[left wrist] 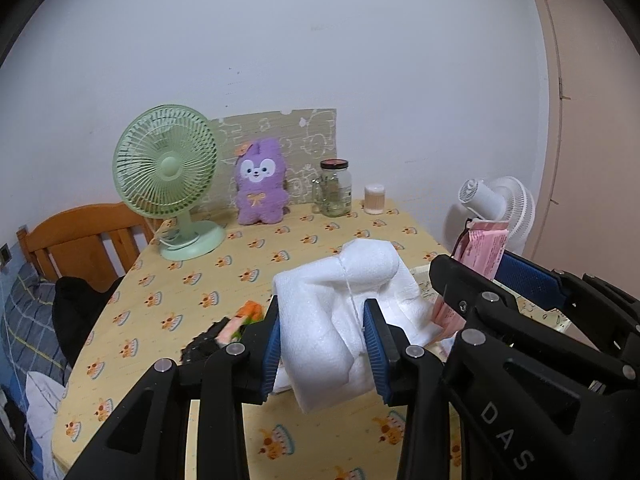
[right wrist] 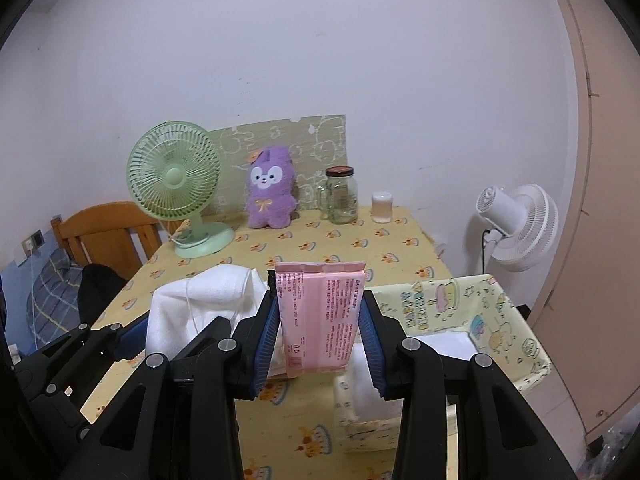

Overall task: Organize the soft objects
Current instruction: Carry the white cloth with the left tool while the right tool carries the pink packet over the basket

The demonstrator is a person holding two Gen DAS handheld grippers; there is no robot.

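My left gripper (left wrist: 326, 344) is shut on a folded white foam sheet (left wrist: 344, 316), held above the yellow tablecloth; the same sheet (right wrist: 200, 304) shows at the left of the right wrist view. My right gripper (right wrist: 320, 336) is shut on a pink tissue pack (right wrist: 320, 316), which stands upright between the blue pads; the pack (left wrist: 486, 248) also shows at the right of the left wrist view. A yellow fabric storage box (right wrist: 500, 320) with cartoon print sits to the right, with something white inside. A purple plush bunny (left wrist: 262, 184) leans against the back board.
A green desk fan (left wrist: 168, 176) stands at the back left, with a glass jar (left wrist: 336, 188) and a small container (left wrist: 375, 199) at the back. An orange-green toy (left wrist: 248, 314) and a dark object (left wrist: 200, 348) lie on the table's left. A white fan (right wrist: 516, 224) stands beyond the table's right edge.
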